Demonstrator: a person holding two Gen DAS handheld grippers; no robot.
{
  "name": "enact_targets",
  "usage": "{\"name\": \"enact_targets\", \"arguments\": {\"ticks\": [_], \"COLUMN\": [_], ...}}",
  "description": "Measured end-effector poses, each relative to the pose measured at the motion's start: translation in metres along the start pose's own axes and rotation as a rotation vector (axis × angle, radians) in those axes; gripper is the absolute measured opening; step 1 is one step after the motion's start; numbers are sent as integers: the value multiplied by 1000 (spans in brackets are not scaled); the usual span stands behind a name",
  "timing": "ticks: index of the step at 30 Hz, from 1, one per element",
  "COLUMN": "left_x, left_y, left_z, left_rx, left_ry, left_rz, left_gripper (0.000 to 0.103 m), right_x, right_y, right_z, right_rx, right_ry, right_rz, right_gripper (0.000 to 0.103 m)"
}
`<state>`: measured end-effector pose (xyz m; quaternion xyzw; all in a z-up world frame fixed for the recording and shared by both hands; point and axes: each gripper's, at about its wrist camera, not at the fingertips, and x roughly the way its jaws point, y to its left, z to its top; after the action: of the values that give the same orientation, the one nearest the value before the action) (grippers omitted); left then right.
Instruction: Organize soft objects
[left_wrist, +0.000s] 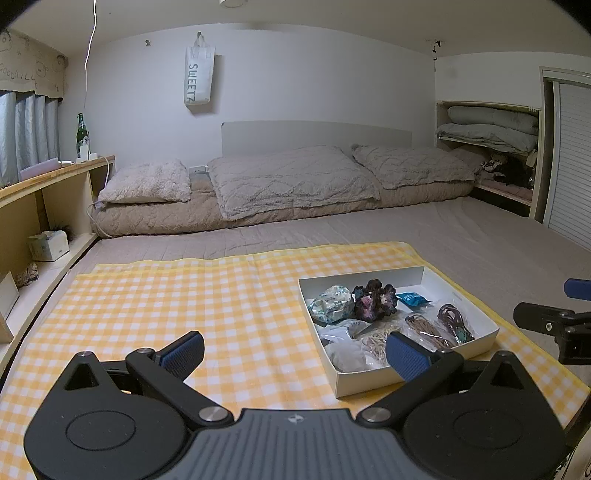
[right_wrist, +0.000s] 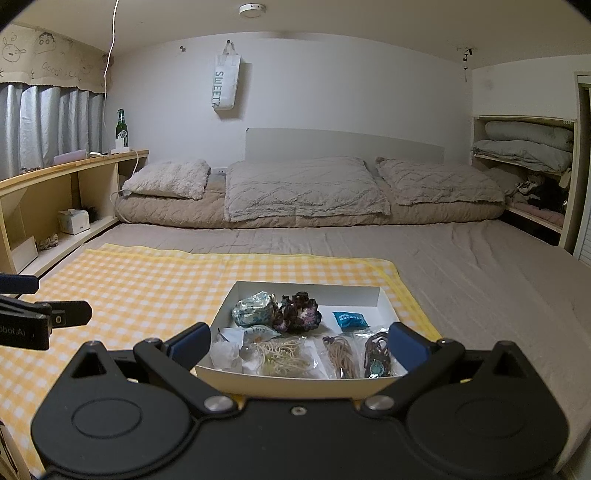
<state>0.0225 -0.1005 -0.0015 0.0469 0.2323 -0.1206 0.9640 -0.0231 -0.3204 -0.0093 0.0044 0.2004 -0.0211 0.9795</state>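
So I've got both grippers hovering over a yellow checked cloth (left_wrist: 166, 295) spread on the bed. My left gripper (left_wrist: 295, 354) has its fingers wide apart with nothing between them, sitting just left of the white cardboard box (left_wrist: 369, 384). My right gripper (right_wrist: 297, 345) is spread open too, empty, lined up on the near edge of that box, so the box sits between its blue pads (right_wrist: 406, 345).

The soft stuff is all inside the box: a teal patterned scrunchie (right_wrist: 255, 308) at the far left, a dark purple knitted piece (right_wrist: 299, 314) touching it on the right, and a small blue packet (right_wrist: 350, 319) further right. Nearer to me are crumpled white plastic (right_wrist: 227, 352), a bagged pale cord bundle (right_wrist: 284, 354), a bagged tan cord (right_wrist: 341, 354) and a dark brown cord (right_wrist: 376, 354).

Three pillows (right_wrist: 303, 192) lie along the far wall.
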Motion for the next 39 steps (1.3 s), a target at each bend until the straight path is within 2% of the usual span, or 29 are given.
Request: {"name": "enact_targets", "arguments": {"ticks": [39], "left_x": [0], "left_y": [-1], "left_z": [-1], "left_rx": [-2], "left_ry": [1], "left_rz": [-3], "left_gripper": [103], "right_x": [3], "right_y": [-1], "right_z": [-1], "right_rx": [-16], "right_ry": [6], "right_rz": [11], "right_gripper": [103]}}
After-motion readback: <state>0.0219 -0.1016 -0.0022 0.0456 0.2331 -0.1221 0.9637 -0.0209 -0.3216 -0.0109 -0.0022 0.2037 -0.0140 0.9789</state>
